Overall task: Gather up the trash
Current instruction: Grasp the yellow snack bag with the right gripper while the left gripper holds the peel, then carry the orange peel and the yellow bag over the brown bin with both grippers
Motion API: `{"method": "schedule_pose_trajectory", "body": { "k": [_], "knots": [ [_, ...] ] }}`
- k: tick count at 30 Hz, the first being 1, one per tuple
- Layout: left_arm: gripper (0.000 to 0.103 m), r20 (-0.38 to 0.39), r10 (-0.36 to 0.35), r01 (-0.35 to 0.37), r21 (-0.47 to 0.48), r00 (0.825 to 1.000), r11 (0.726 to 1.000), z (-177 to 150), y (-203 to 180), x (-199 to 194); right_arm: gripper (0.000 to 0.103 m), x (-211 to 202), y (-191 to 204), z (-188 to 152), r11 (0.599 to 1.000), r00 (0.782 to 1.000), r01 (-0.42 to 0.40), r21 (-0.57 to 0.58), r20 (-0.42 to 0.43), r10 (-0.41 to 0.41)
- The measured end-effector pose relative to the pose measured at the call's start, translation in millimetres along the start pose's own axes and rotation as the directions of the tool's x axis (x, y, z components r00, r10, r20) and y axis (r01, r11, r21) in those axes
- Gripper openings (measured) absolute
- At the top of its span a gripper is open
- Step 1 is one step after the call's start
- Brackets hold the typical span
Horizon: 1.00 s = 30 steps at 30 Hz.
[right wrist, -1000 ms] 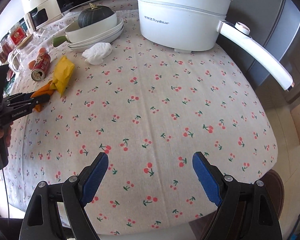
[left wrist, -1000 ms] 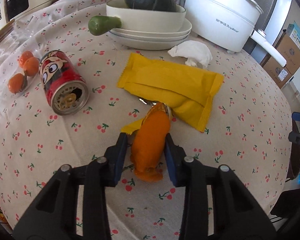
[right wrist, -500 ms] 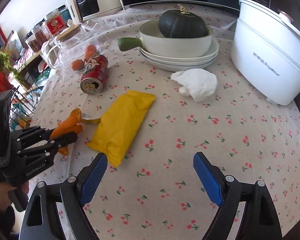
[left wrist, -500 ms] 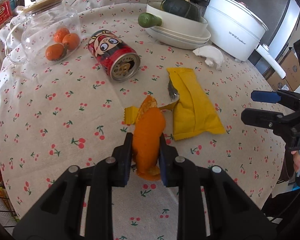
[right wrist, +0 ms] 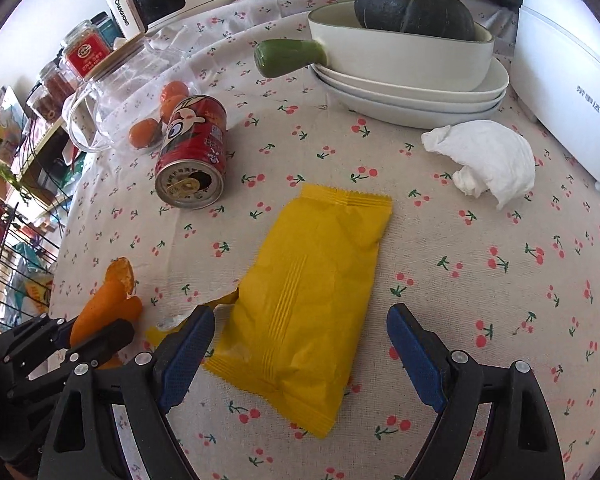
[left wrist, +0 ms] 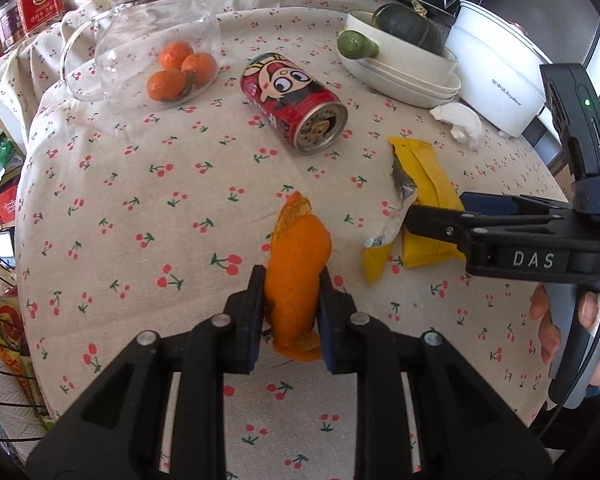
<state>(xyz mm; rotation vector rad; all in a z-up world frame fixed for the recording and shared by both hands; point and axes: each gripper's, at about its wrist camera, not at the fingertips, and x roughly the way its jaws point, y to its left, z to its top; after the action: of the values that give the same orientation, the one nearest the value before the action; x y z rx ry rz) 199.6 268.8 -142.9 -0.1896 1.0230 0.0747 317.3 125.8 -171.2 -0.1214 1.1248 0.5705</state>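
Observation:
My left gripper (left wrist: 290, 284) is shut on a curled orange peel (left wrist: 296, 256), held just above the cherry-print tablecloth (left wrist: 140, 200). To its right lies a torn yellow snack wrapper (right wrist: 312, 280), flat on the cloth. My right gripper (right wrist: 300, 316) hangs open over the wrapper's near end, one finger on each side and the pads not touching it. A red drink can (right wrist: 192, 148) lies on its side behind the wrapper. A crumpled white tissue (right wrist: 484, 160) rests farther right. In the right wrist view, the left gripper (right wrist: 92, 332) and peel (right wrist: 108, 300) show at lower left.
A tipped glass jar (left wrist: 156, 52) with small oranges lies at the back left. Stacked white dishes (right wrist: 412, 92) carrying a dark pumpkin stand behind, beside a white electric pot (right wrist: 572, 80). A wire rack (right wrist: 4, 240) stands off the table's left edge.
The right gripper swept in from the far side of the table to straddle the yellow wrapper. The left gripper carried the peel away from the wrapper, leftward.

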Motion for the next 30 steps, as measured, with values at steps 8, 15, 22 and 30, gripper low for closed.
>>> {"method": "schedule_pose_trajectory", "body": {
  "k": [8, 15, 22, 30],
  "knots": [
    [0.025, 0.011, 0.011, -0.011, -0.018, 1.000, 1.000, -3, 2, -10, 0.060, 0, 12, -5, 0.992, 0.995, 0.100, -0.075, 0.032, -0.098],
    [0.025, 0.021, 0.010, -0.010, 0.025, 1.000, 1.000, -2, -19, -29, 0.056, -38, -17, -17, 0.998, 0.998, 0.058, -0.033, 0.040, -0.057],
    [0.025, 0.046, -0.010, 0.007, 0.066, 0.999, 0.998, 2, -56, -52, 0.056, -92, -50, -38, 0.997, 0.994, 0.072, -0.014, 0.081, -0.071],
    [0.025, 0.070, -0.035, 0.023, 0.162, 0.997, 0.986, -6, -117, -76, 0.056, -156, -98, -71, 0.993, 0.985, 0.118, 0.010, 0.126, -0.119]
  ]
}}
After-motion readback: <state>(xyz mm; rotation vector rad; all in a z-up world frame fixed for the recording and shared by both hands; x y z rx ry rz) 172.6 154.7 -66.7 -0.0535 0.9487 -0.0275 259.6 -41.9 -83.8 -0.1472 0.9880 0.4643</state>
